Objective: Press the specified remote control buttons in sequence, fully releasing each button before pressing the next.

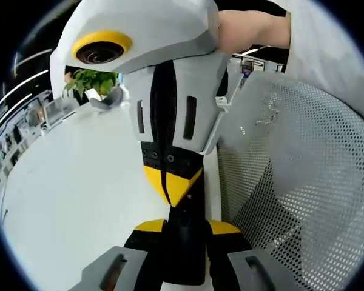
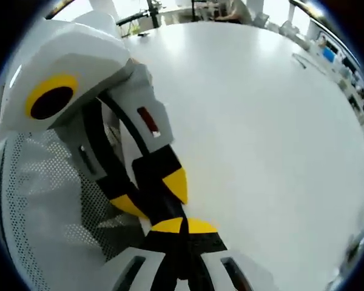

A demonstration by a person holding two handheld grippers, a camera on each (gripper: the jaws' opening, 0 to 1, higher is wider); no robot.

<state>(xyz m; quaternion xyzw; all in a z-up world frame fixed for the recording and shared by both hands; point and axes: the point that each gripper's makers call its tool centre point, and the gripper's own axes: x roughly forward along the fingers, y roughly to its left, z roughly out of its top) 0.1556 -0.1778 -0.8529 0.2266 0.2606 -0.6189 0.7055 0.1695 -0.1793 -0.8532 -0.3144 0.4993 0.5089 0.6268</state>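
Observation:
A slim black remote control [image 1: 185, 254] is seen edge-on, and my left gripper [image 1: 187, 227] is shut on it, one yellow-tipped jaw on each side. My right gripper [image 1: 170, 185] comes down from above, shut, and its joined yellow tips rest on the remote's near end. In the right gripper view my right gripper [image 2: 183, 225] has its tips together against the dark remote [image 2: 150, 193]. There the left gripper [image 2: 151, 195] holds the remote from the left. The buttons are hidden.
A white perforated chair back [image 1: 303, 170] stands close beside both grippers, and it is the chair back [image 2: 42, 200] at the left of the right gripper view. A wide white table [image 2: 261, 121] spreads beyond. A green plant [image 1: 94, 79] stands far off. A person's arm [image 1: 249, 27] is above.

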